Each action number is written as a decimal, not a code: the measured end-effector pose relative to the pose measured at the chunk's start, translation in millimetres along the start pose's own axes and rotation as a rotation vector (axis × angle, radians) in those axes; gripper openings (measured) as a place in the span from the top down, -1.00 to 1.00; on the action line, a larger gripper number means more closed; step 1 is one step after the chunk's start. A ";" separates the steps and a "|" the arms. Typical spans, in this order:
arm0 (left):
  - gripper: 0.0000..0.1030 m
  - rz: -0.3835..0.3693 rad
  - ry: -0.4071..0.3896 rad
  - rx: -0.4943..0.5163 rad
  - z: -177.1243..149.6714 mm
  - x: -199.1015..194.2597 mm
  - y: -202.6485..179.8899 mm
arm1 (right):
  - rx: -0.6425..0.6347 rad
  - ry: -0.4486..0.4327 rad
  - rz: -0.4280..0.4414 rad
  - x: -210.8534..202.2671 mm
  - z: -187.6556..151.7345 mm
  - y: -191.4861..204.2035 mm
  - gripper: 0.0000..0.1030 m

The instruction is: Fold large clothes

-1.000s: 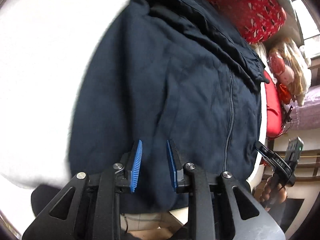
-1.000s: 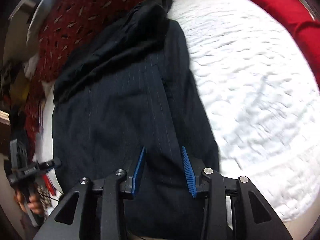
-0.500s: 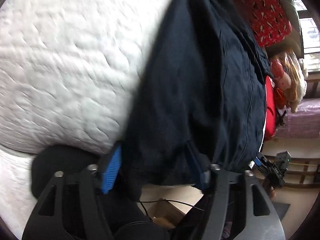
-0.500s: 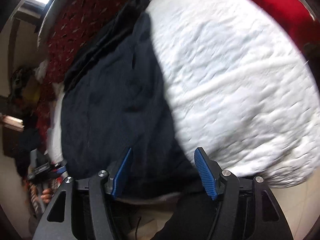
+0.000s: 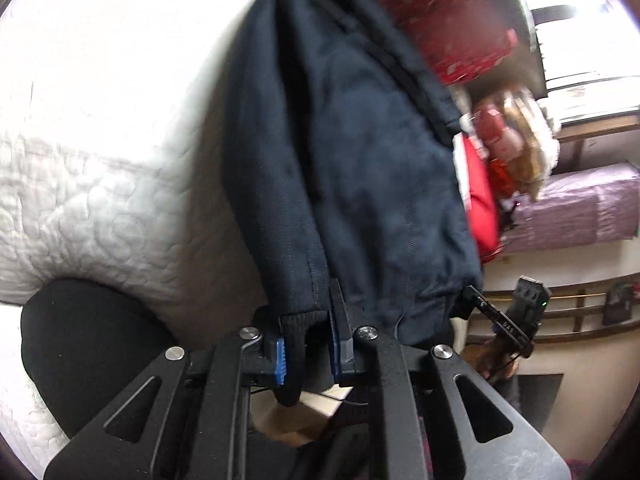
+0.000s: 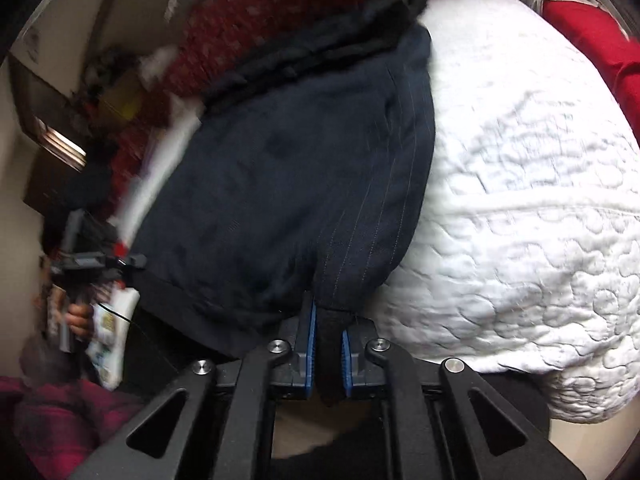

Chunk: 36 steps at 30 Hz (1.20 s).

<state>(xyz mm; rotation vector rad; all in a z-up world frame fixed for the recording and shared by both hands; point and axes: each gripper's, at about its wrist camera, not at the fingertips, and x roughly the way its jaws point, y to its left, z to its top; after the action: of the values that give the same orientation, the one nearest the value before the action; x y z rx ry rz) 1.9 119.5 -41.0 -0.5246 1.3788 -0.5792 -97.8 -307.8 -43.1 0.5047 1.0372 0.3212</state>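
At lower centre, our left tool (image 5: 306, 354) and right tool (image 6: 328, 350), jaws just closed, pinch the dark navy jacket's (image 5: 360, 168) hem, ready for folding over the white quilted bed (image 6: 540, 220).

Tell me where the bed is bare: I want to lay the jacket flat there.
Left view: white quilt bare left of the jacket. Right view: quilt bare between jacket and red cushion. Crowded at the patterned red bedding beyond the jacket.

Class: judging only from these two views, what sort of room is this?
Probably a bedroom at home: a white quilted bedcover, a red patterned cushion and a dark jacket spread out on it.
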 end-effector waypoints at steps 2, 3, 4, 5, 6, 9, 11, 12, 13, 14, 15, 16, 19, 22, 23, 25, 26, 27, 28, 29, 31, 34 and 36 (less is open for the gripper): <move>0.75 -0.027 -0.032 0.001 6.6 -9.0 -8.8 | 0.020 -0.068 0.064 -14.5 6.8 5.8 0.83; 0.75 -0.045 -0.057 -0.001 11.4 -16.0 -13.4 | 0.028 -0.095 0.088 -23.2 8.7 5.6 0.83; 0.76 -0.061 -0.077 -0.007 16.1 -20.9 -16.5 | 0.042 -0.129 0.122 -31.7 13.0 7.1 0.83; 0.76 -0.075 -0.093 -0.015 21.7 -22.6 -20.1 | 0.051 -0.149 0.143 -41.7 13.3 1.5 0.83; 0.76 -0.091 -0.117 -0.026 28.6 -29.4 -23.4 | 0.064 -0.178 0.167 -47.6 17.3 2.5 0.83; 0.79 -0.097 -0.170 -0.036 46.5 -38.8 -30.1 | 0.102 -0.243 0.216 -61.1 30.4 3.1 0.83; 0.82 -0.096 -0.204 -0.044 59.5 -45.3 -32.8 | 0.120 -0.275 0.238 -72.9 39.3 -1.7 0.83; 0.83 -0.098 -0.230 -0.056 70.6 -49.0 -35.0 | 0.130 -0.293 0.252 -75.3 44.8 -1.4 0.83; 0.83 -0.099 -0.245 -0.064 76.4 -51.6 -35.3 | 0.139 -0.311 0.265 -77.0 51.1 -1.2 0.83; 0.84 -0.103 -0.259 -0.073 83.4 -54.9 -34.4 | 0.145 -0.325 0.273 -78.2 56.6 -1.2 0.83; 0.84 -0.106 -0.277 -0.082 93.8 -56.6 -35.3 | 0.153 -0.336 0.281 -78.8 73.0 -0.6 0.83; 0.84 -0.106 -0.289 -0.090 101.3 -57.3 -35.5 | 0.157 -0.344 0.285 -81.5 78.3 -2.3 0.83; 0.84 -0.109 -0.314 -0.115 131.8 -54.9 -36.1 | 0.170 -0.374 0.290 -78.2 103.4 -2.4 0.83; 0.84 -0.102 -0.336 -0.138 163.9 -50.3 -36.7 | 0.193 -0.395 0.295 -67.2 128.1 -6.3 0.83; 0.84 -0.105 -0.344 -0.155 179.4 -46.0 -36.0 | 0.198 -0.400 0.291 -62.3 138.8 -6.1 0.83; 0.84 -0.109 -0.349 -0.178 197.8 -42.5 -32.6 | 0.222 -0.412 0.288 -55.2 156.3 -11.8 0.83; 0.84 -0.113 -0.349 -0.195 213.7 -35.6 -30.8 | 0.233 -0.417 0.287 -51.1 165.3 -14.0 0.83; 0.84 -0.110 -0.349 -0.206 226.4 -29.0 -29.7 | 0.254 -0.426 0.289 -45.1 177.0 -19.2 0.83; 0.84 -0.106 -0.348 -0.213 233.5 -25.7 -29.2 | 0.266 -0.430 0.292 -40.5 185.0 -23.4 0.83; 0.84 -0.101 -0.343 -0.227 250.5 -15.7 -27.9 | 0.286 -0.435 0.292 -34.3 194.9 -29.3 0.83; 0.84 -0.099 -0.333 -0.249 273.2 -1.5 -26.0 | 0.330 -0.441 0.293 -20.7 214.2 -41.8 0.83; 0.84 -0.073 -0.325 -0.264 304.6 21.2 -25.0 | 0.386 -0.448 0.285 3.2 245.0 -61.4 0.83; 0.84 -0.044 -0.312 -0.273 327.5 38.1 -23.7 | 0.421 -0.453 0.272 21.9 266.0 -75.5 0.83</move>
<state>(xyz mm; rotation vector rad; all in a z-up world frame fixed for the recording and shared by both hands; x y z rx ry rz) 328.9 79.4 -14.3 -0.8311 1.1543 -0.3275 147.6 -425.9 9.3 1.0512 0.5895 0.2110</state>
